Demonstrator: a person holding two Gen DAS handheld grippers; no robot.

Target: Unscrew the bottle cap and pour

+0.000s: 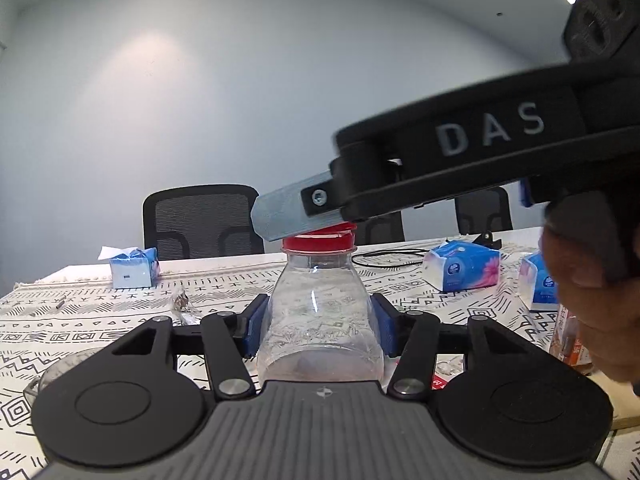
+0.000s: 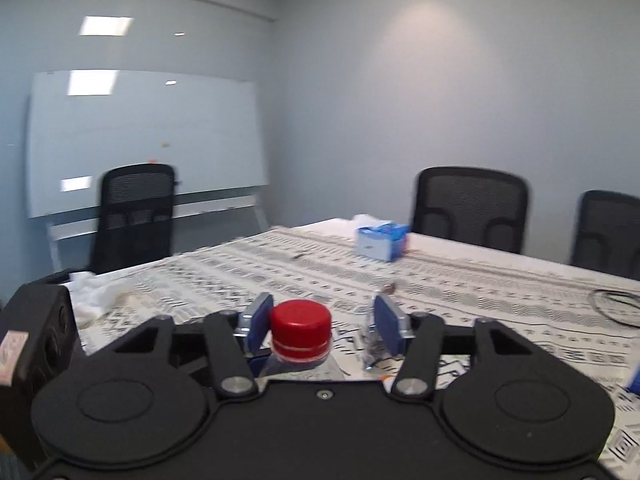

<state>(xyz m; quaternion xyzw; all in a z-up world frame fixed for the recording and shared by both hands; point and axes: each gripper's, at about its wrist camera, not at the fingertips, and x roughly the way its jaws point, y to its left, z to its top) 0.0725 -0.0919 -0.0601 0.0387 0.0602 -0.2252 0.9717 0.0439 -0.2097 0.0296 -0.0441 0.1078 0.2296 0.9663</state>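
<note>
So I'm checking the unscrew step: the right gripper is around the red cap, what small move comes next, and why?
Probably shift the right gripper slightly so the red cap is centred, then close on it. Its jaws stand open: the left pad is at the cap, the right pad clearly apart. The left gripper already clamps the clear bottle, so it should hold against twisting.

A patterned cloth [image 1: 120, 312] covers the bench. On it, tissue packs [image 1: 462, 266] lie near a black cable loop [image 1: 390, 258]. Black chairs [image 2: 472, 208] stand behind it, a whiteboard [image 2: 144, 140] beyond.
</note>
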